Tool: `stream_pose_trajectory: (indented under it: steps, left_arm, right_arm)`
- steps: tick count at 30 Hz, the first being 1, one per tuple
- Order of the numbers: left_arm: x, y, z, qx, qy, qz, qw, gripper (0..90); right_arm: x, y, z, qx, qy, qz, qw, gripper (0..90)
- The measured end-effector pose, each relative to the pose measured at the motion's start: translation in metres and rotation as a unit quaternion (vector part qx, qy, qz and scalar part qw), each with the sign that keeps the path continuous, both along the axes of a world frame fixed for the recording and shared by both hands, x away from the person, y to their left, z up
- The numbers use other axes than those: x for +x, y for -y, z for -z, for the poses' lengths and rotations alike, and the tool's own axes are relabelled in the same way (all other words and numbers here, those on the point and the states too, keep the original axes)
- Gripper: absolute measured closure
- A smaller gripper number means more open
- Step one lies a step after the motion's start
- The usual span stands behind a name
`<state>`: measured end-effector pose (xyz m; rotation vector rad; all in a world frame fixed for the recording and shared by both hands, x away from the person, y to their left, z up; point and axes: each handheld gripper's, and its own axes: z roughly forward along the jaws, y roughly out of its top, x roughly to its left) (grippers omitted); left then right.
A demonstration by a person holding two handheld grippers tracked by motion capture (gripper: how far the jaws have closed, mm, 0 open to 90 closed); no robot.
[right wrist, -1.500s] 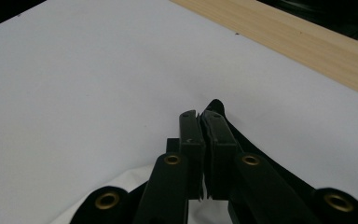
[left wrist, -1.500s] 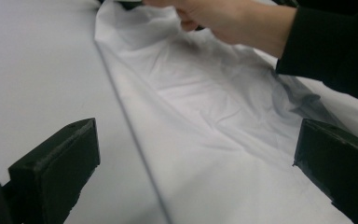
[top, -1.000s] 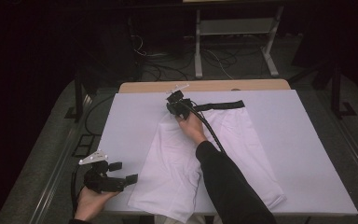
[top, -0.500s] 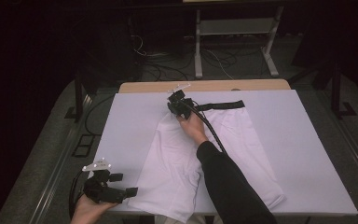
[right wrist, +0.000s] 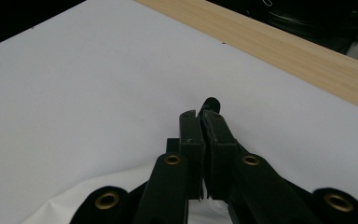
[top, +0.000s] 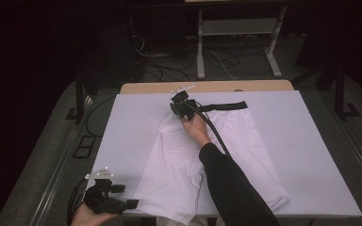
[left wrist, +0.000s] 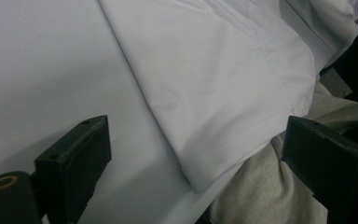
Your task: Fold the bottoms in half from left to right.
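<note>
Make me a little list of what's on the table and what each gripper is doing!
surface: table with a white cover, wooden strip at the far edge
garment: white shorts with a black waistband, lying flat, one leg hem reaching the near edge
right gripper: shut on the waistband at its far left end
left gripper: open, holding nothing, at the near left corner, beside the leg hem
</note>
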<state>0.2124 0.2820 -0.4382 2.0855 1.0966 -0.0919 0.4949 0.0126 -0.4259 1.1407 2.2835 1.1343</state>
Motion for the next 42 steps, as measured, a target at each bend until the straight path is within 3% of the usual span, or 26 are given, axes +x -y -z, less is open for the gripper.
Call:
stream_pose_trajectory:
  steps: [9, 19, 25, 29, 35, 42]
  left_arm:
    - [-0.003, -0.002, 0.003, 0.005, -0.017, 0.012, 0.9998, 17.1]
    - [-0.002, -0.002, 0.005, -0.006, -0.034, 0.024, 0.9991, 33.3]
    - [0.001, -0.003, 0.007, -0.015, -0.045, 0.024, 0.9986, 47.7]
    - [0.003, -0.002, 0.009, -0.012, -0.052, 0.024, 0.9983, 62.9]
    - [0.005, 0.0, 0.012, -0.004, -0.053, 0.027, 0.9982, 82.2]
    - [0.003, 0.004, 0.007, 0.01, -0.032, 0.049, 0.9982, 87.3]
  right_arm:
    - [-0.001, 0.002, -0.002, 0.003, 0.002, 0.003, 1.0, 85.8]
    - [0.0, 0.006, -0.007, 0.009, 0.008, 0.005, 0.9999, 85.8]
    - [0.0, 0.008, -0.007, 0.012, 0.007, 0.006, 0.9999, 85.8]
    - [0.0, 0.008, -0.008, 0.015, 0.008, 0.005, 0.9999, 85.8]
    - [-0.002, 0.009, -0.009, 0.015, 0.01, 0.003, 0.9998, 85.8]
    - [-0.002, 0.011, -0.011, 0.015, 0.014, -0.005, 0.9998, 85.8]
